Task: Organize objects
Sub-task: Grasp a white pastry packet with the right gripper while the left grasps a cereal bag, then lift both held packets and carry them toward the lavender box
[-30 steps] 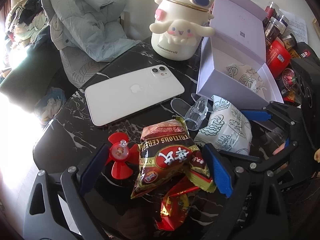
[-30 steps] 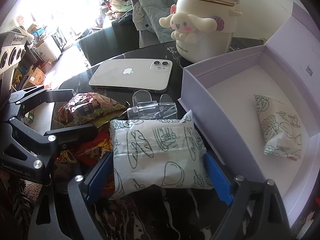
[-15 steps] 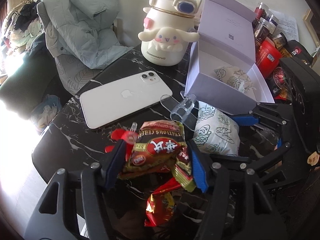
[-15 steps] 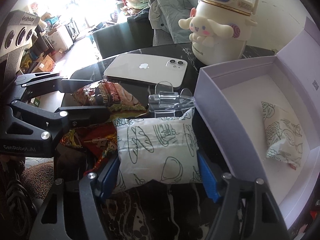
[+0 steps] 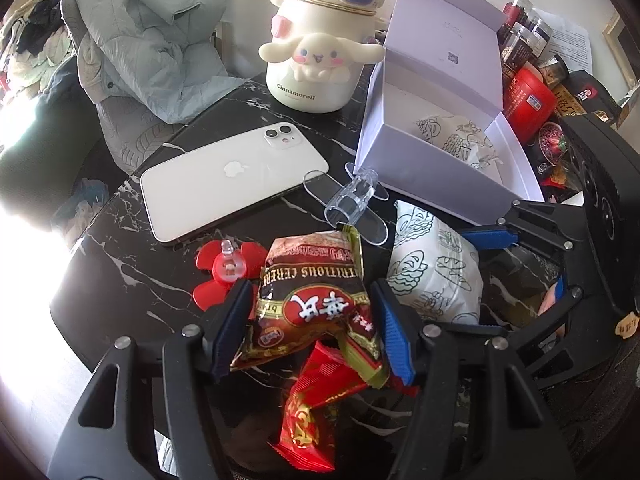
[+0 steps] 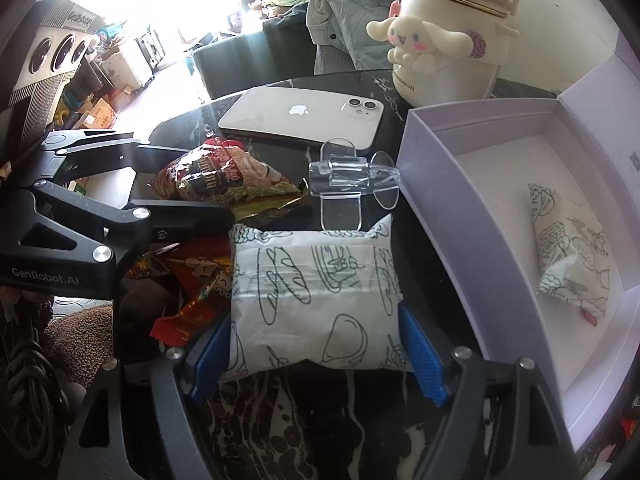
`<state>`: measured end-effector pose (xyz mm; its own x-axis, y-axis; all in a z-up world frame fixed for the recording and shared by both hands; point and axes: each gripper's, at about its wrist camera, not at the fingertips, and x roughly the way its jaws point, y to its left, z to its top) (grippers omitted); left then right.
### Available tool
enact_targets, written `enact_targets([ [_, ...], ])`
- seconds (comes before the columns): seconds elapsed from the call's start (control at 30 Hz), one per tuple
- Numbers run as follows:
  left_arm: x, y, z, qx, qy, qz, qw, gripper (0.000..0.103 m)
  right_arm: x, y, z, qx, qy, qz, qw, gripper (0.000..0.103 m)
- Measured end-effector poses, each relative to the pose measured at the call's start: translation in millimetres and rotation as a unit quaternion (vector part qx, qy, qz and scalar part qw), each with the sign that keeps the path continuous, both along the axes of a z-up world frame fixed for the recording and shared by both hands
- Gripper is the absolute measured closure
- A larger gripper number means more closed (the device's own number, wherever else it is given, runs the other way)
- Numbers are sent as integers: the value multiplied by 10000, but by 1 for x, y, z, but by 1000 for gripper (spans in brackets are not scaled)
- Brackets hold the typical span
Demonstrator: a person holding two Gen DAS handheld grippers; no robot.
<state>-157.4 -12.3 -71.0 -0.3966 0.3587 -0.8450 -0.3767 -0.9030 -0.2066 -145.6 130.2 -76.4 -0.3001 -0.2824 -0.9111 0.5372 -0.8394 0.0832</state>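
Note:
A brown and red cereal packet point(image 5: 316, 300) sits crumpled between the blue pads of my left gripper point(image 5: 310, 320), which is shut on it. Under it lies a red snack packet point(image 5: 316, 400). My right gripper point(image 6: 316, 340) holds a white packet point(image 6: 316, 288) printed with line drawings. Its jaws are opening, though both pads still touch the packet's sides. To the right of it stands an open lavender box point(image 6: 440, 208) with a second white packet point(image 6: 572, 256) inside. In the left wrist view the held white packet point(image 5: 436, 276) lies just right of the cereal packet.
A white phone point(image 5: 232, 184), a clear plastic stand point(image 5: 352, 200) and a red propeller toy point(image 5: 224, 272) lie on the black marble table. A cream Cinnamoroll bottle point(image 5: 316, 48) stands behind. Jars and a red tin point(image 5: 528, 100) crowd the right. A jacket point(image 5: 152, 40) hangs over a chair.
The left jaws have narrowed from wide apart onto the cereal packet, which is now squeezed and crumpled. The right jaws have closed in on the white packet's sides.

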Motion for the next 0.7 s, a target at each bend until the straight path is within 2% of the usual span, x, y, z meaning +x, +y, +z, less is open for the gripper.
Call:
enact_targets([
  [0.17, -8, 4, -6, -155, -47, -10, 9999, 38, -5, 1, -7, -9, -99, -86, 9999, 15],
  [0.33, -11, 4, -15, -6, -181, -9, 9998, 38, -10, 5, -9, -84, -155, -251, 9995, 13],
  [0.37, -11, 4, -16, 20, -176, -24, 9998, 38, -10, 5, -9, -92, -120, -243, 9996, 14],
  [0.43, -10, 5, -16, 80, -124, -64, 9999, 47, -8, 5, -8, -69, -58, -206, 9997, 18],
  [0.5, -9, 7, -15, 57, -54, -98, 9999, 49, -6, 4, -5, -25, 48, -164, 9999, 25],
  [0.6, -6, 9, -11, -2, 95, -164, 9998, 51, -3, 4, 0, 14, 191, -130, 9997, 31],
  [0.7, 2, 12, 0, 25, 305, -334, 9990, 52, 1, 7, 8, -41, 382, -132, 9992, 32],
])
